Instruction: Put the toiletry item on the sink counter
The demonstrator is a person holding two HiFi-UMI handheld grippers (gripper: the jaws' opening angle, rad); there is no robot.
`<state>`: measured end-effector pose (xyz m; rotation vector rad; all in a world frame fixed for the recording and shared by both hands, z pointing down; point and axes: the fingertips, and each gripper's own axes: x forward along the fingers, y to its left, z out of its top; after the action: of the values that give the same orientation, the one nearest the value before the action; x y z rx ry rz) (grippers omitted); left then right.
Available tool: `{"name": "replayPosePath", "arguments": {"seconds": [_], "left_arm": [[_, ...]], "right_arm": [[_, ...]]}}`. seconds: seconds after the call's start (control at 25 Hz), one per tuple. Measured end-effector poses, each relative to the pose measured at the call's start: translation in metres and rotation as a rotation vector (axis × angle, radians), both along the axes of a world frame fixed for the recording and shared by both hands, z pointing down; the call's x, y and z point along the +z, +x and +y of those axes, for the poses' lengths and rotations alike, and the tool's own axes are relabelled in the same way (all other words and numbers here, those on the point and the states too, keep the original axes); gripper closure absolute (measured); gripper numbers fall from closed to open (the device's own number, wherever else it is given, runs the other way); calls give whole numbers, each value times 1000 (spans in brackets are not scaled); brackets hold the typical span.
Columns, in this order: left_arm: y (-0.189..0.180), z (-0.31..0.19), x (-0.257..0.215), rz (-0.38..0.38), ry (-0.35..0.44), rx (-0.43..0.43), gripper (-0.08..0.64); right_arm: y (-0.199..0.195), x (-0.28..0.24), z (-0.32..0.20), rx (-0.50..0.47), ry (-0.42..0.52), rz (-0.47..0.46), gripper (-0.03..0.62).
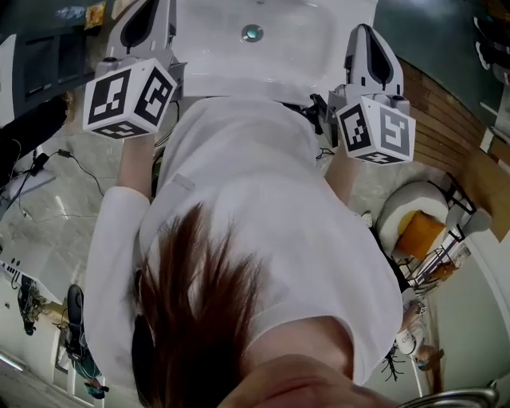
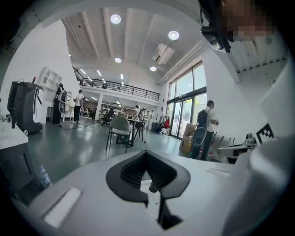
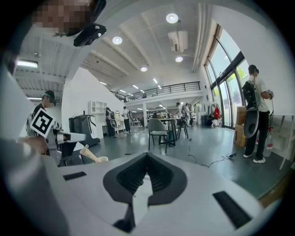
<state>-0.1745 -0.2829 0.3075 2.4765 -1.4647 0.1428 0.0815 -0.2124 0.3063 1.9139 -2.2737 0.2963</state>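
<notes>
No toiletry item shows in any view. In the head view a white sink (image 1: pixel 239 68) with a round drain (image 1: pixel 252 33) lies at the top, ahead of a person in a white shirt (image 1: pixel 255 207). My left gripper (image 1: pixel 142 24) is held at the sink's left edge and my right gripper (image 1: pixel 371 49) at its right edge, each with its marker cube nearest the camera. In the left gripper view the left gripper (image 2: pixel 146 154) has its black jaws closed together with nothing held. The right gripper (image 3: pixel 147 156) looks the same, shut and empty.
Both gripper views look out over a large hall with a chair (image 2: pixel 119 129) and tables. People stand about, one by the windows (image 3: pixel 256 115). A dark machine (image 2: pixel 23 110) stands at the left. A round white bin with an orange object (image 1: pixel 418 231) sits on the floor at the right.
</notes>
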Motion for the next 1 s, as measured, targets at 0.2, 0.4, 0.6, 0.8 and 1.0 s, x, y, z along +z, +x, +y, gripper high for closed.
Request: {"name": "replayPosePath", "arguments": {"seconds": [0.2, 0.4, 0.6, 0.8, 1.0], "left_arm": [[15, 10, -31, -48, 72, 31, 551], [27, 24, -54, -72, 129, 38, 551], [29, 39, -61, -76, 160, 44, 551], [24, 56, -66, -76, 163, 28, 552], [10, 66, -61, -56, 135, -10, 551]], "right_arm": [[7, -6, 1, 0, -6, 23, 588], [9, -10, 3, -19, -7, 40, 588], [3, -5, 3, -45, -22, 52, 588], [-1, -7, 6, -72, -25, 47, 588], [-11, -10, 10, -95, -20, 32, 588]]}}
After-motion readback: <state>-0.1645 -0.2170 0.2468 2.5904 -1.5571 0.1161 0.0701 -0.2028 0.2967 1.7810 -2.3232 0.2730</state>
